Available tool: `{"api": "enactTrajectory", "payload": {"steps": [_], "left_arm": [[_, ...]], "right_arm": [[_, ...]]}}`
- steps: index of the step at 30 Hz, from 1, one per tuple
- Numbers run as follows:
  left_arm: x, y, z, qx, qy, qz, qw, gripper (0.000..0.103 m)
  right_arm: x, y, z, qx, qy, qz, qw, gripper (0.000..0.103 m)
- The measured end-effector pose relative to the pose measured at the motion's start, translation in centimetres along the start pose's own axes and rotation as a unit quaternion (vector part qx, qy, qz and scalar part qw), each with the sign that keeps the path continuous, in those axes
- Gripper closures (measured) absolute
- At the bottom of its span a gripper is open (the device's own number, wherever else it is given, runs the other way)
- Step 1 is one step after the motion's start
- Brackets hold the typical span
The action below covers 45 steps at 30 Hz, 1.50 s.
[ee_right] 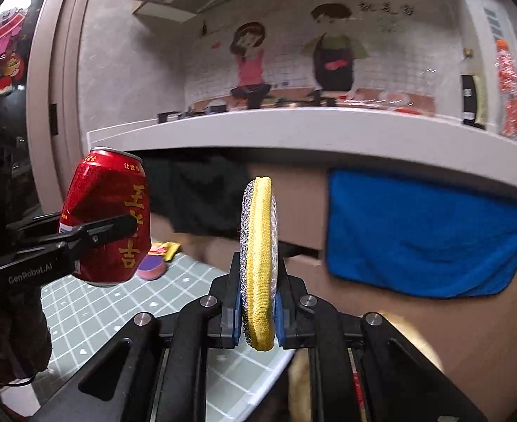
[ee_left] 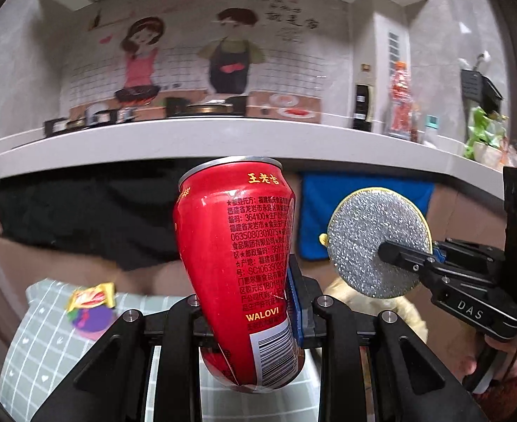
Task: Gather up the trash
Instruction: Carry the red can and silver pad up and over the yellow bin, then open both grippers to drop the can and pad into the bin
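Observation:
My left gripper (ee_left: 251,320) is shut on a dented red drink can (ee_left: 237,267) and holds it upright in the air; the can also shows at the left of the right wrist view (ee_right: 107,218). My right gripper (ee_right: 258,313) is shut on a round scouring pad (ee_right: 258,263), silver mesh on one face and yellow on its edge. In the left wrist view the pad (ee_left: 374,242) hangs to the right of the can, with the right gripper (ee_left: 399,256) clamped on it. A yellow-red candy wrapper (ee_left: 91,297) lies on a purple disc (ee_left: 91,318) on the table.
A table with a green checked cloth (ee_left: 47,351) lies below both grippers. Behind runs a white kitchen counter (ee_left: 223,137) with pots and bottles. A blue towel (ee_right: 423,232) and a black cloth (ee_left: 82,218) hang under it.

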<state>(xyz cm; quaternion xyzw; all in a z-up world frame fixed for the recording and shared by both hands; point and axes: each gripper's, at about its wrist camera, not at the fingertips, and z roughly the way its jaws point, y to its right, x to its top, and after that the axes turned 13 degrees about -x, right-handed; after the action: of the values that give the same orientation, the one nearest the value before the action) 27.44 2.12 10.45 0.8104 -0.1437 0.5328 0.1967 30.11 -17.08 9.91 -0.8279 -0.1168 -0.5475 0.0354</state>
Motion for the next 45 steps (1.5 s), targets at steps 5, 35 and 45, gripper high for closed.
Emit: {"api": "enactTrajectory", "payload": {"steps": [5, 35, 45], "left_arm": [[0.3, 3.2, 3.3, -0.031, -0.005, 0.005, 0.9995, 0.076], [-4.4, 11.5, 18.1, -0.131, -0.104, -0.025, 0.9857, 0.076], [-4.8, 8.9, 21.0, -0.204, -0.128, -0.088, 0.9666, 0.033]], "right_arm": [[-0.7, 3.7, -1.1, -0.038, 0.002, 0.004, 0.999, 0.09], [-7.9, 15.4, 1.1, -0.109, -0.071, 0.081, 0.988, 0.09], [-9.4, 16.6, 3.2, -0.115, -0.097, 0.104, 0.983, 0.067]]}}
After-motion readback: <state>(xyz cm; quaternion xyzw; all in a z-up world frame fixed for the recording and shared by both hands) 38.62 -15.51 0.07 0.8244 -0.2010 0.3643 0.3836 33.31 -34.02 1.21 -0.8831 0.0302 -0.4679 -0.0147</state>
